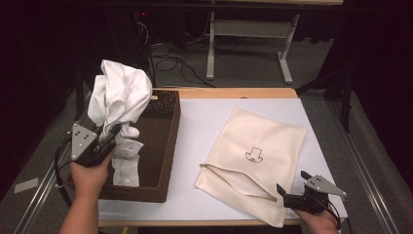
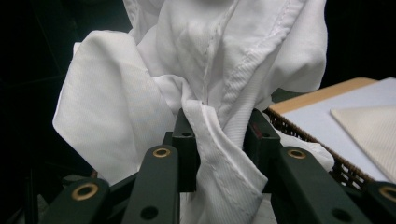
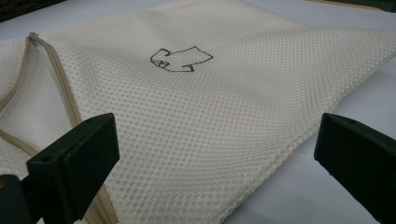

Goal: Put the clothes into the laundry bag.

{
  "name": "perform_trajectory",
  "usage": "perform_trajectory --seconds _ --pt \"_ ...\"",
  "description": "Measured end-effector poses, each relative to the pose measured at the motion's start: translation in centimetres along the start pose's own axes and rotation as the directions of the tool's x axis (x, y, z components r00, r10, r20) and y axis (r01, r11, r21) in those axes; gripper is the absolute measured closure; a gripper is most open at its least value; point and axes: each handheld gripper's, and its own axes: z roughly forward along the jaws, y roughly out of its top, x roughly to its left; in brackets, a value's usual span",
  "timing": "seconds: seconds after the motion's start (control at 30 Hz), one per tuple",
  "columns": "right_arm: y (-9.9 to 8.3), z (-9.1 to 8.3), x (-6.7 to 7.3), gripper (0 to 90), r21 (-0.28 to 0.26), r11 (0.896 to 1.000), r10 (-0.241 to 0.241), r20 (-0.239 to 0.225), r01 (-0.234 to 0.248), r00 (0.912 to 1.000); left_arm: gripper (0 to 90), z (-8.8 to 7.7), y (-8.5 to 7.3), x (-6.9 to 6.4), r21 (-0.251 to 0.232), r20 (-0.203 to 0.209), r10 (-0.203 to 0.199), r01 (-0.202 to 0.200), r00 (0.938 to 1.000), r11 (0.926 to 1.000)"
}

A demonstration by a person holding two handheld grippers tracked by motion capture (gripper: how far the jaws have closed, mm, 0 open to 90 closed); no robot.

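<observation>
My left gripper (image 1: 111, 134) is shut on a white shirt (image 1: 119, 95), holding it bunched up above the dark wicker basket (image 1: 168, 146). A placket with snaps hangs down into the basket. In the left gripper view the cloth (image 2: 205, 84) is pinched between the black jaws of my left gripper (image 2: 222, 135). A cream mesh laundry bag (image 1: 255, 156) with a small dark emblem lies flat on the white table cover. Its zipper mouth (image 3: 51, 79) gapes at the near left. My right gripper (image 1: 292, 183) rests open at the bag's near corner, with the mesh (image 3: 210, 116) lying between the jaws of my right gripper (image 3: 215, 154).
The white cover (image 1: 204, 117) spreads over a wooden table whose far edge (image 1: 234, 92) shows. Metal rails run along both sides. Beyond the table stand a desk frame (image 1: 248, 34) and loose cables on the floor.
</observation>
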Motion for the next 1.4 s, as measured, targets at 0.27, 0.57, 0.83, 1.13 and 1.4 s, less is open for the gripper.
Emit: perform_trajectory --seconds 0.27,0.57,0.83,1.13,1.4 --pt "0.0 -0.1 0.0 1.1 0.000 1.000 0.004 0.005 -0.004 1.0000 70.0 -0.7 1.2 -0.7 -0.067 -0.039 -0.055 0.052 0.9977 0.9964" --pt "0.1 -0.2 0.1 1.1 -0.005 1.000 0.004 0.006 -0.003 1.0000 70.1 -1.4 2.6 -1.7 -0.120 -0.031 -0.005 0.001 0.9995 0.9928" --pt "0.1 -0.3 0.0 1.2 -0.009 1.000 0.002 0.005 -0.002 1.0000 70.0 -1.6 4.1 -2.9 -0.166 -0.025 0.024 -0.027 0.9994 0.9857" --pt "0.2 -0.4 0.0 1.5 -0.018 1.000 0.000 0.006 0.000 1.0000 70.0 -2.0 5.7 -3.7 -0.215 -0.015 0.020 -0.023 0.9997 0.9764" --pt "0.2 -0.4 0.0 1.5 -0.017 1.000 -0.002 0.004 0.002 1.0000 70.1 -2.0 7.2 -5.0 -0.251 0.008 0.028 -0.025 0.9996 0.9676"
